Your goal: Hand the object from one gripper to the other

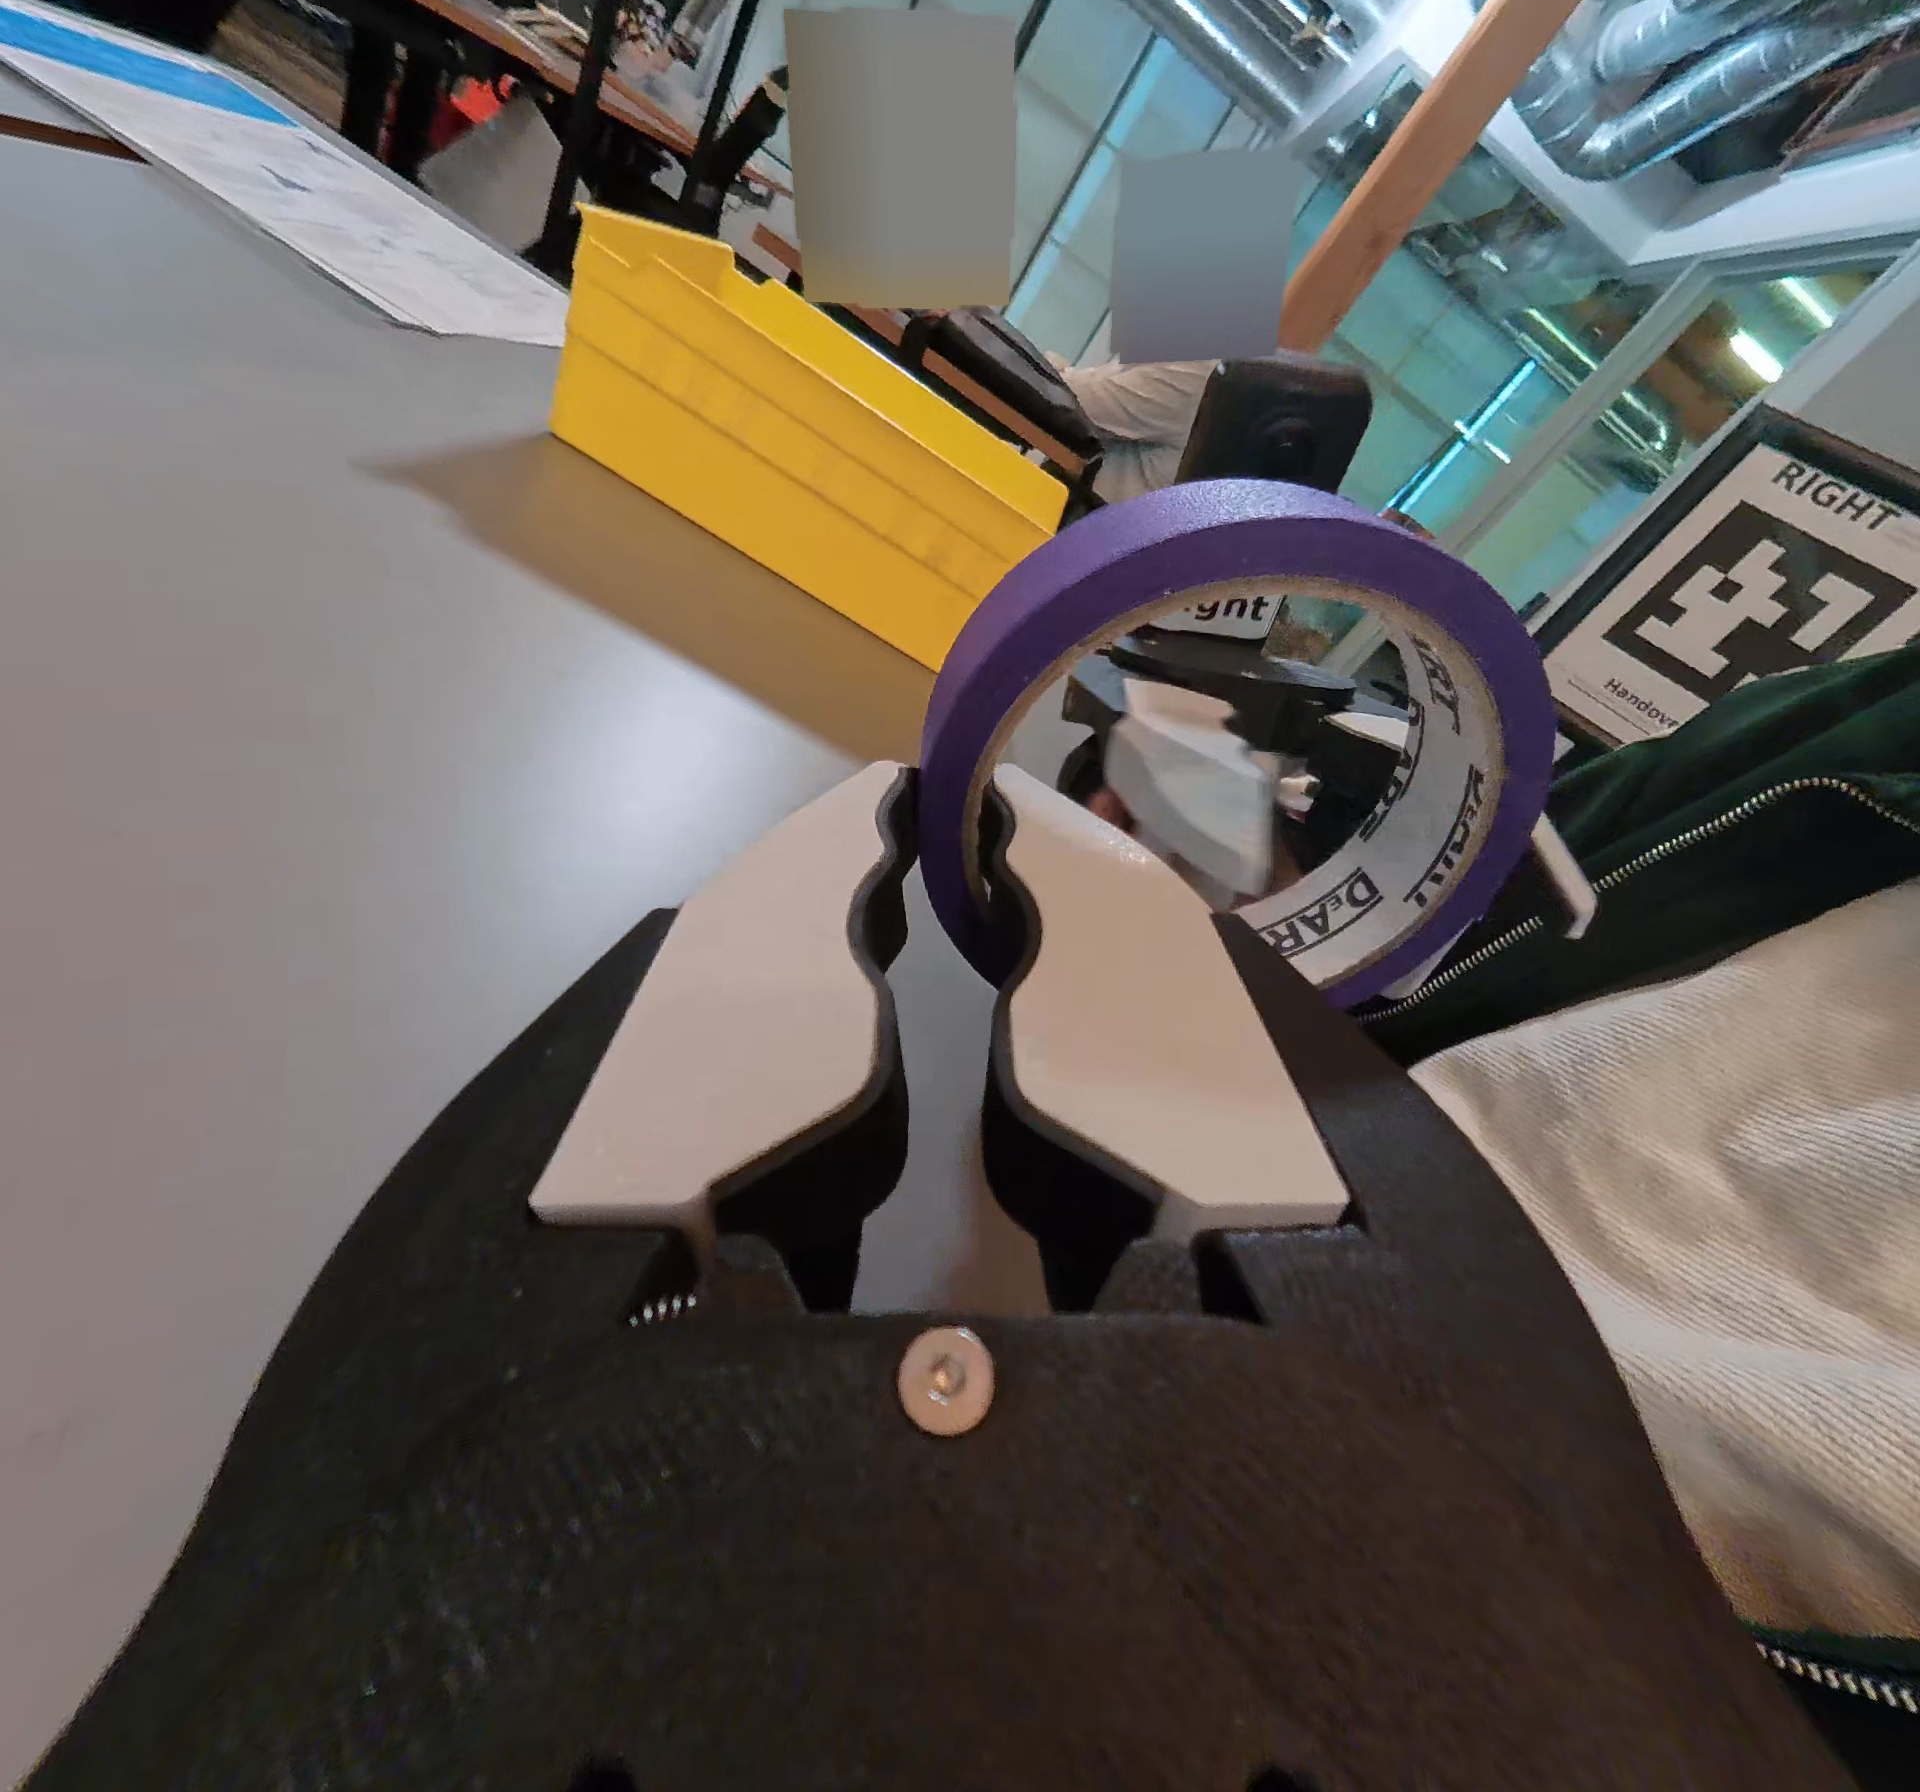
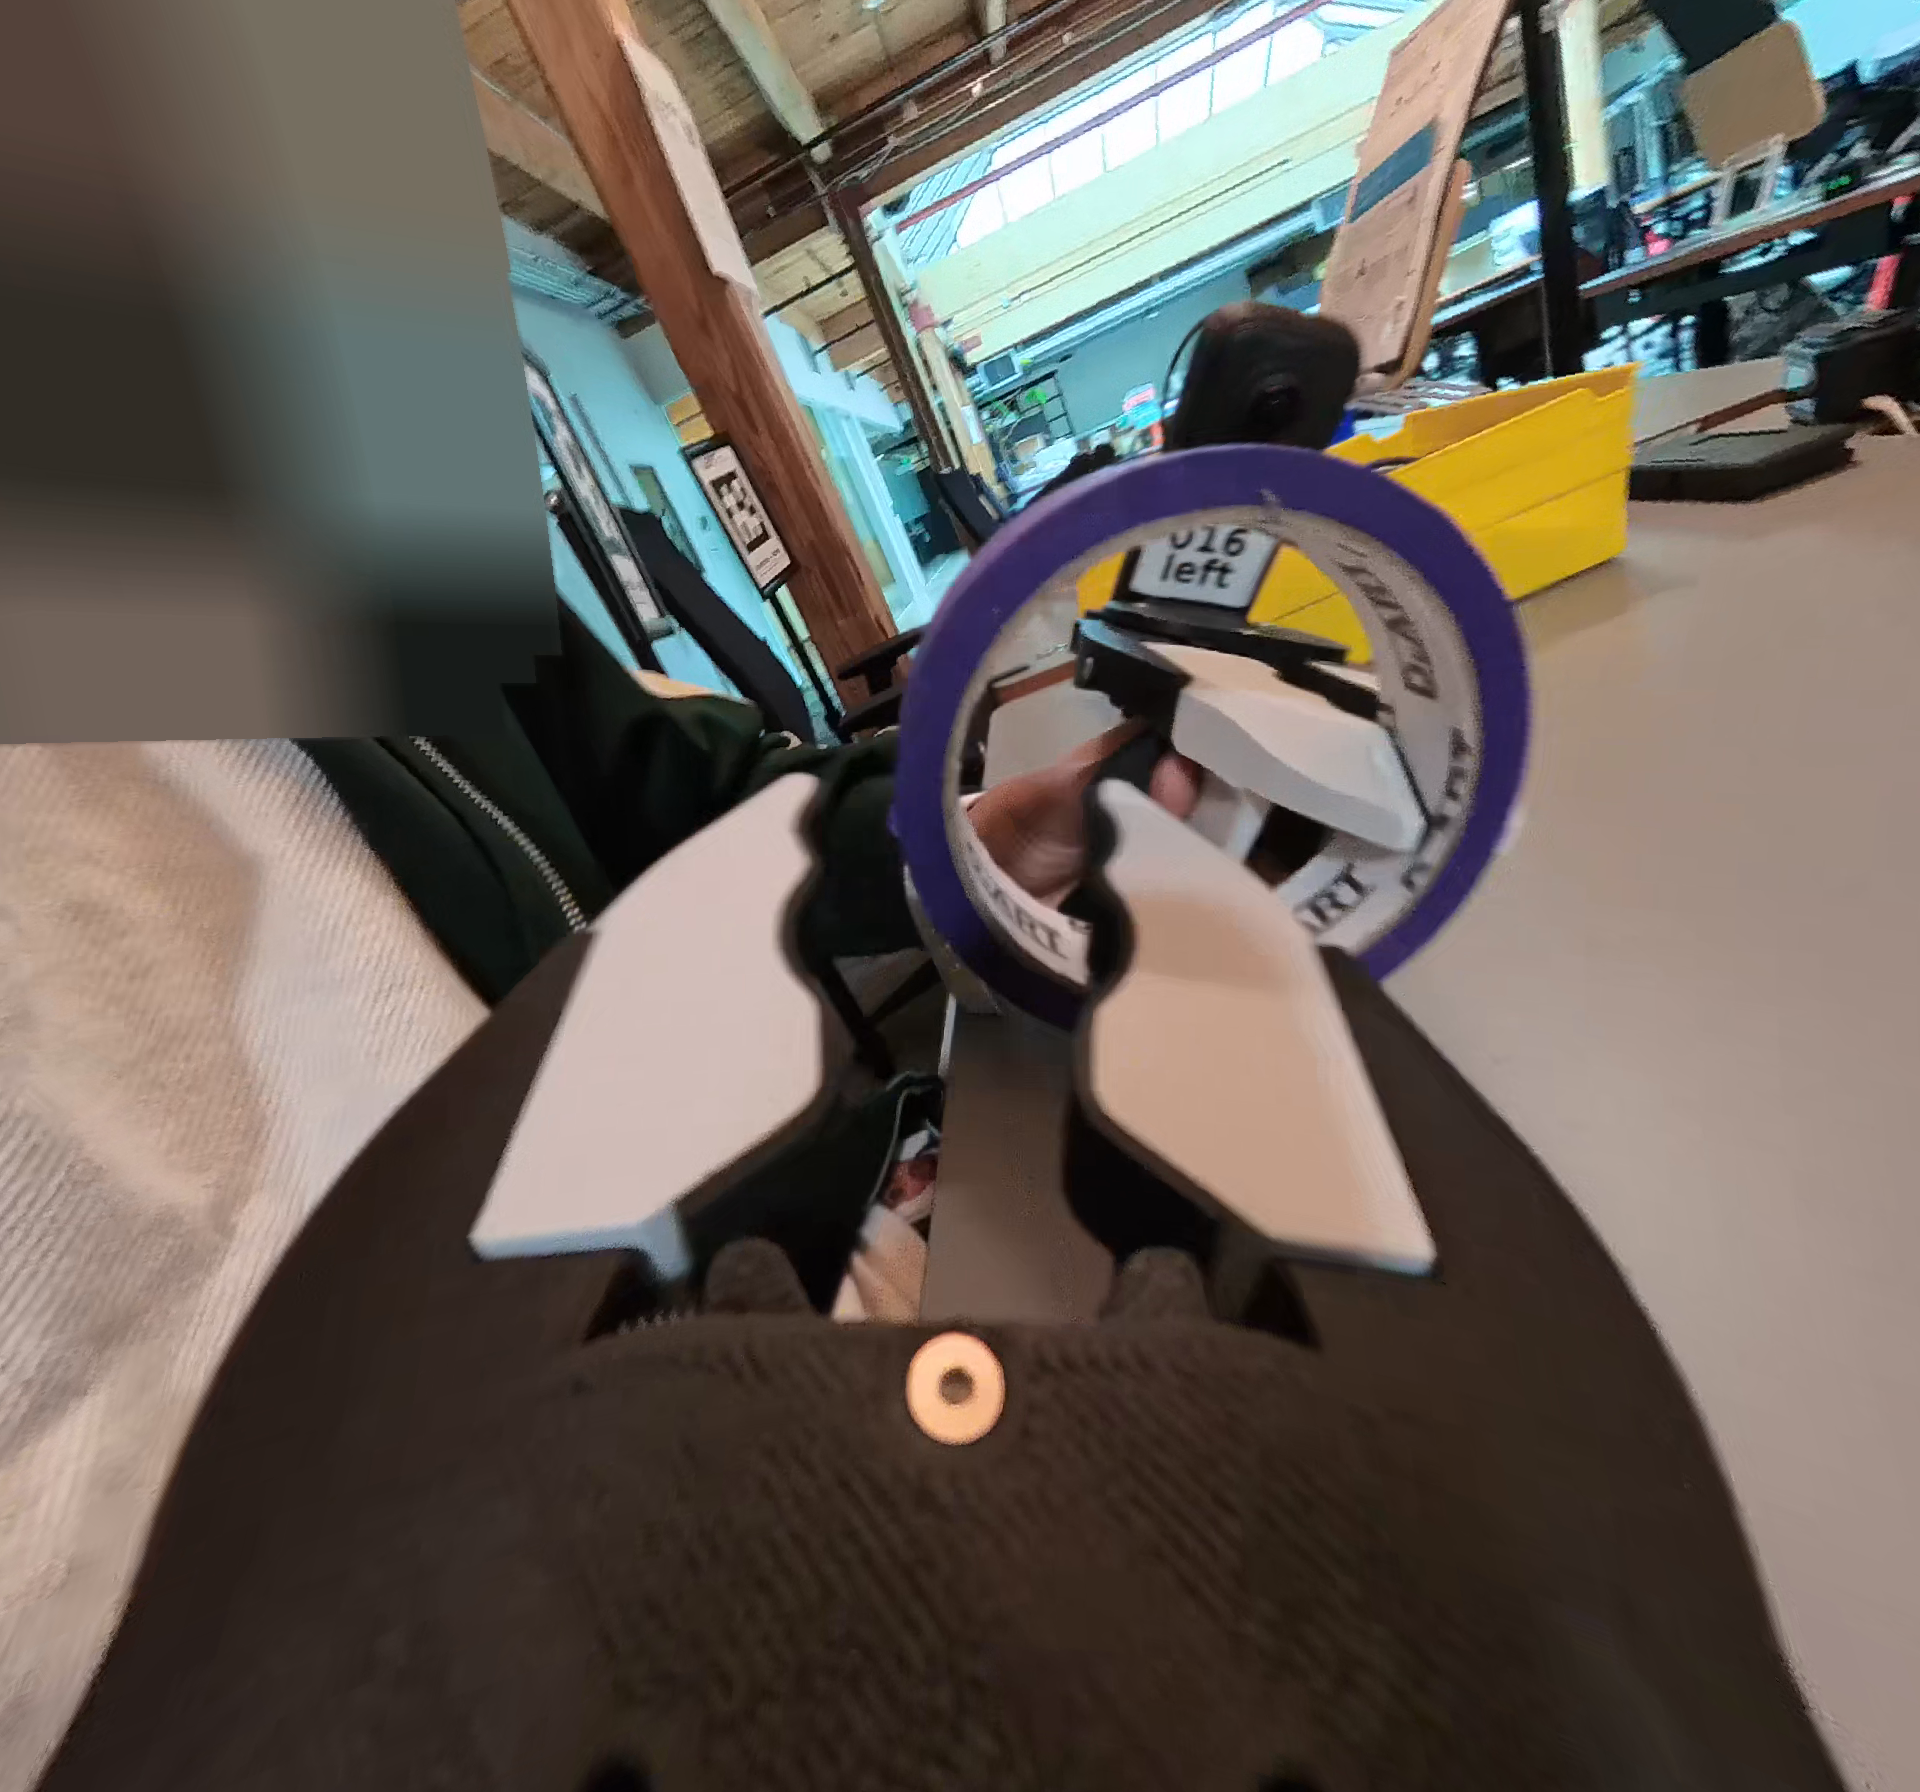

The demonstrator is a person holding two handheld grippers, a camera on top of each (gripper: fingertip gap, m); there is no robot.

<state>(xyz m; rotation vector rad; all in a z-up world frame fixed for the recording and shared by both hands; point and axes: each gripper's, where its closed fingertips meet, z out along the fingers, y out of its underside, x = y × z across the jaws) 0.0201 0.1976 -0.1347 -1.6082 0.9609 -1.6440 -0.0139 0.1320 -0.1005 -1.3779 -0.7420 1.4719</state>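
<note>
A purple tape roll (image 1: 1226, 516) with a white inner core is held upright in the air above the grey table (image 1: 312, 703). My left gripper (image 1: 951, 807) is shut on the roll's left wall, with one finger inside the ring and one outside. In the right wrist view the roll (image 2: 1226, 485) stands just past my right gripper (image 2: 961, 817). That gripper is open and straddles the roll's near wall, right finger inside the ring, left finger outside, with a wide gap. Through the ring I see the left gripper's fingers (image 2: 1288, 745) and a hand.
A yellow bin (image 1: 769, 433) stands on the table behind the roll and also shows in the right wrist view (image 2: 1507, 485). A person's white top and dark green jacket (image 1: 1714, 1223) are close by on the right. A black-and-white marker board (image 1: 1766, 599) stands behind. A paper sheet (image 1: 312, 184) lies at far left.
</note>
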